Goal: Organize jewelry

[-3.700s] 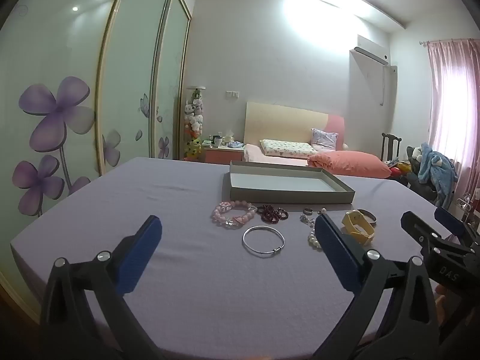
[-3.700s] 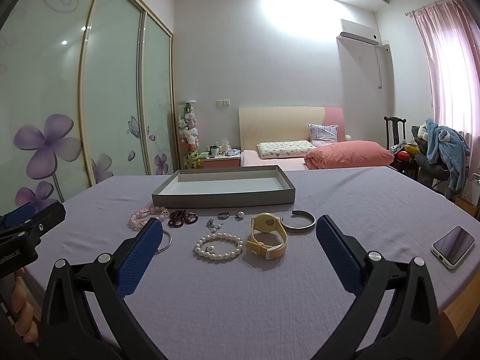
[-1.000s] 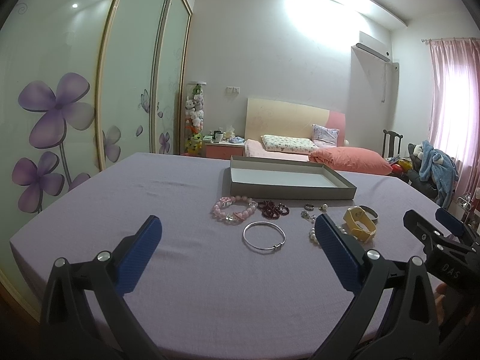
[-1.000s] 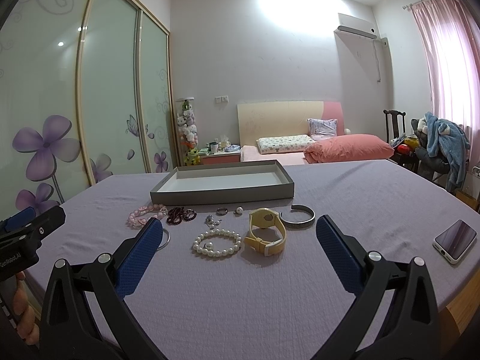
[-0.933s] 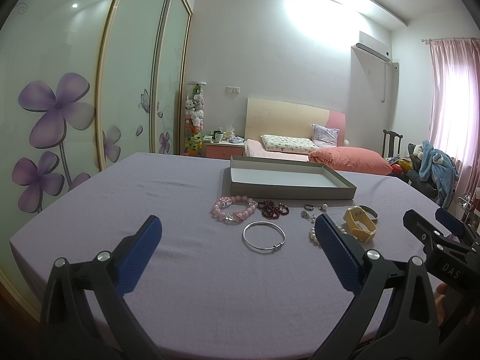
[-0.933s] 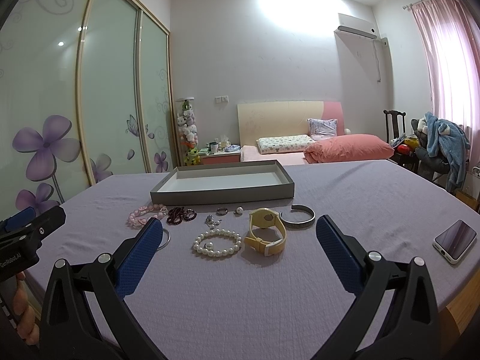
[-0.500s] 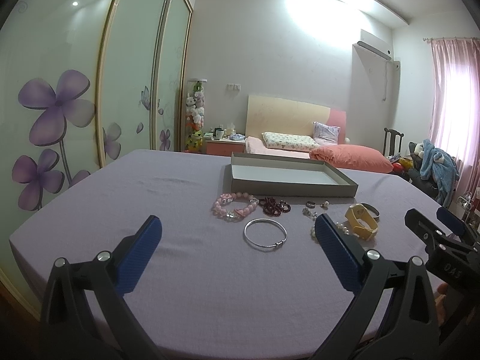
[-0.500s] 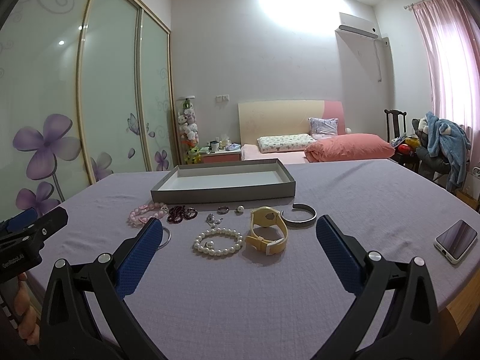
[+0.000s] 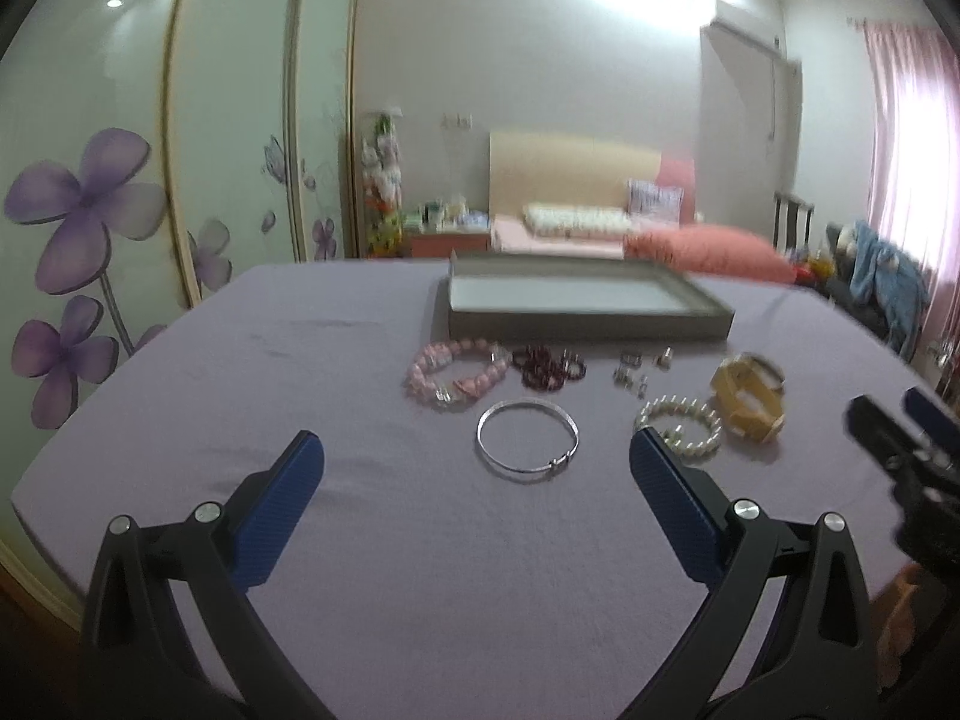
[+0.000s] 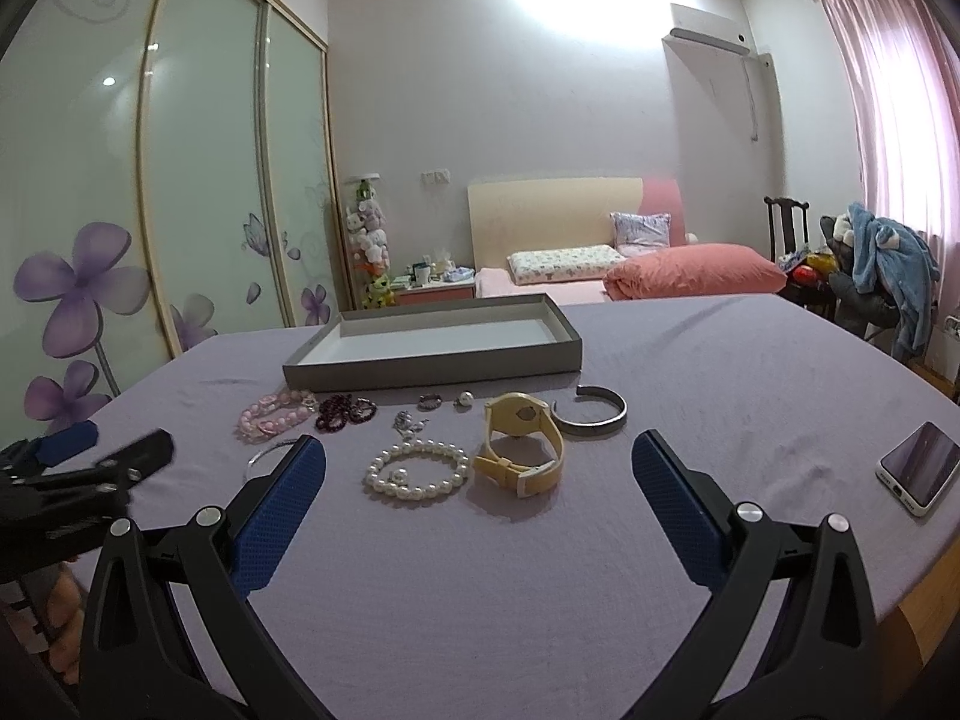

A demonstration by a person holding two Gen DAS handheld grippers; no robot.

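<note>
Premises: a bedroom in a home. Evidence: a bed (image 10: 630, 273) with headboard (image 10: 555, 213) and pillows against the far wall, a sliding wardrobe (image 10: 198, 180) with flower decals, pink curtains (image 10: 894, 114), wall air conditioner (image 10: 711, 36).

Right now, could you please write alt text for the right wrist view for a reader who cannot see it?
The open right gripper hovers over a purple table before a pearl bracelet, a yellow watch and a silver cuff. Behind them lies an empty grey tray; a phone sits far right.
</note>
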